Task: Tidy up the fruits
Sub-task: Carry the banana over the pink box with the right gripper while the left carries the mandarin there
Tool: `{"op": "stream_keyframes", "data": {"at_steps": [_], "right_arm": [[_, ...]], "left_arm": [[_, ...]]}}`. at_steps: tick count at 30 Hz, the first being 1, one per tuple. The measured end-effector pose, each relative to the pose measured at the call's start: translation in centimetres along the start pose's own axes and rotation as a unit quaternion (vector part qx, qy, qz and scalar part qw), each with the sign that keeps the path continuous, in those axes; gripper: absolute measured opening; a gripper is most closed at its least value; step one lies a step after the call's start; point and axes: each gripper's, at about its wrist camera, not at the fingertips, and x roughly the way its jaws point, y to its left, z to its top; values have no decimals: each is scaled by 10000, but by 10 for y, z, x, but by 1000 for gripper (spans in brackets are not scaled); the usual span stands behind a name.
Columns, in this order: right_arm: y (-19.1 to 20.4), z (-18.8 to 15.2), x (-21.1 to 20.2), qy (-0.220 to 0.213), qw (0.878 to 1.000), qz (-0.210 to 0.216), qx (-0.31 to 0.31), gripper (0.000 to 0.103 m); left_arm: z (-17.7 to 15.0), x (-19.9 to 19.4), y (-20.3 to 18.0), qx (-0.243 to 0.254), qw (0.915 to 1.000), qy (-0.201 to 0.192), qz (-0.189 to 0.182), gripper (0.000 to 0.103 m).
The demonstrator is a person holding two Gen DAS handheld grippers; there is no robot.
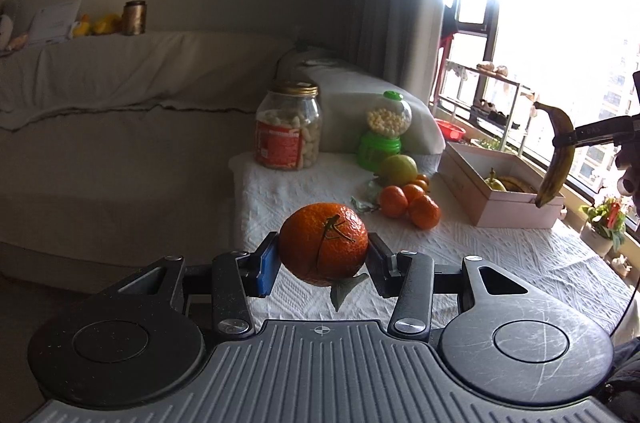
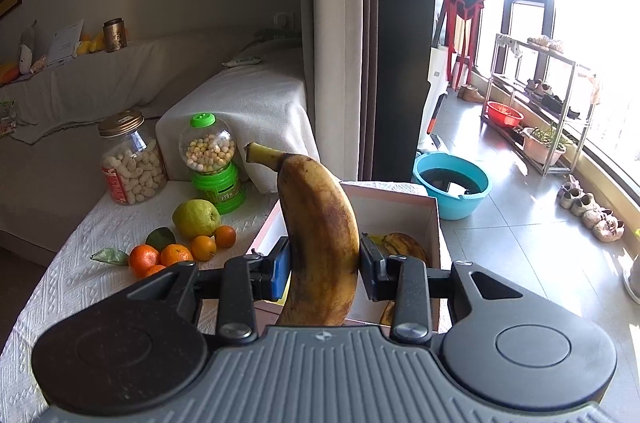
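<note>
Two grips holding: left gripper (image 1: 323,259) clamping round orange mandarin (image 1: 323,243) above white textured tablecloth (image 1: 500,255); right gripper (image 2: 325,273) clamping brown-spotted yellow banana (image 2: 322,243), stem up, over open pink cardboard box (image 2: 434,211) containing more bananas.

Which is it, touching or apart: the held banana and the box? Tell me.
Apart. The left wrist view shows the banana hanging in the right gripper, its tip above the box.
</note>
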Motion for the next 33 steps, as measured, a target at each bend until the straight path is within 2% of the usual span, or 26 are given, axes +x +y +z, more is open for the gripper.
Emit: {"op": "stream_keyframes", "data": {"at_steps": [4, 7, 10, 16, 21, 26, 33], "right_arm": [[10, -4, -4, -41, 9998, -11, -210, 35], [9, -2, -9, -38, 9998, 179, -119, 35], [10, -1, -11, -98, 9998, 129, -133, 35], [9, -2, -10, -58, 9999, 146, -54, 35], [10, -4, -12, -63, 9999, 149, -17, 35], [12, -4, -18, -70, 9998, 143, -79, 35], [12, -5, -22, -82, 9998, 195, -3, 35]], "left_arm": [[-6, 7, -4, 70, 9999, 97, -49, 51], [-9, 9, -5, -10, 9998, 109, -156, 51], [-16, 8, -7, -83, 9997, 113, -214, 51], [-37, 2, -1, -538, 9978, 162, -350, 51], [-44, -2, 3, -664, 9973, 110, -301, 51], [-39, -16, 6, -721, 9970, -112, -258, 51], [-36, -23, 3, -680, 9974, -174, -142, 51]]}}
